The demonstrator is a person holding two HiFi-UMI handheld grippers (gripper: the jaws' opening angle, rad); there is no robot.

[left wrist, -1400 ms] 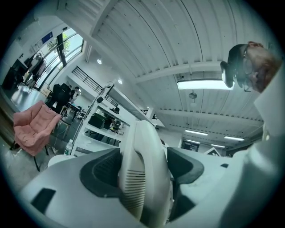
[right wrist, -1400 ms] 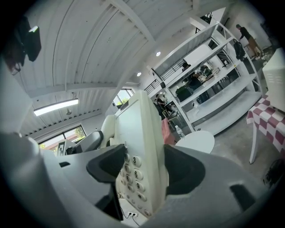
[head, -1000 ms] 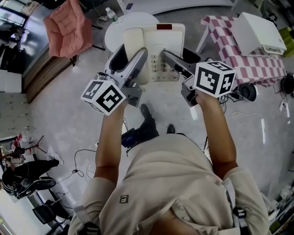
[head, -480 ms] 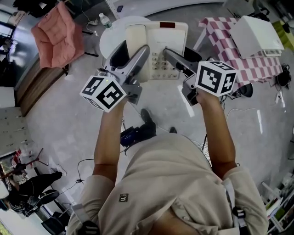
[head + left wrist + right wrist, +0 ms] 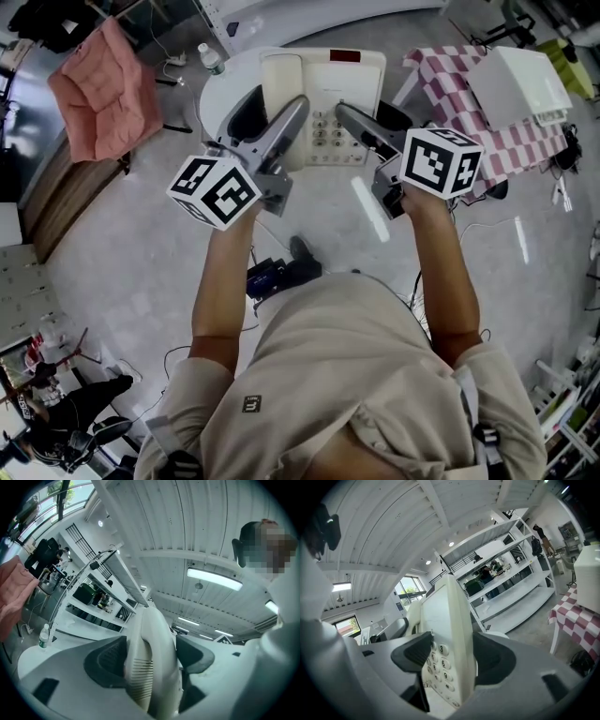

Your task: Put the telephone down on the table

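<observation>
A cream desk telephone (image 5: 323,98) with a keypad and a handset on its left side is held up in the air between both grippers. My left gripper (image 5: 281,127) is shut on the telephone's handset side (image 5: 152,667). My right gripper (image 5: 352,122) is shut on the keypad side (image 5: 447,653), with the number keys showing between its jaws. Beneath the telephone, in the head view, lies a round white table (image 5: 223,80).
A table with a red-checked cloth (image 5: 469,103) carries a white box (image 5: 520,80) at the right. A pink cloth (image 5: 98,89) hangs at the left. A water bottle (image 5: 208,58) stands by the round table. Cables and dark objects (image 5: 277,272) lie on the floor.
The telephone and both grippers keep the same hold. The floor and furniture have shifted slightly in the head view, so the head has moved a little.
</observation>
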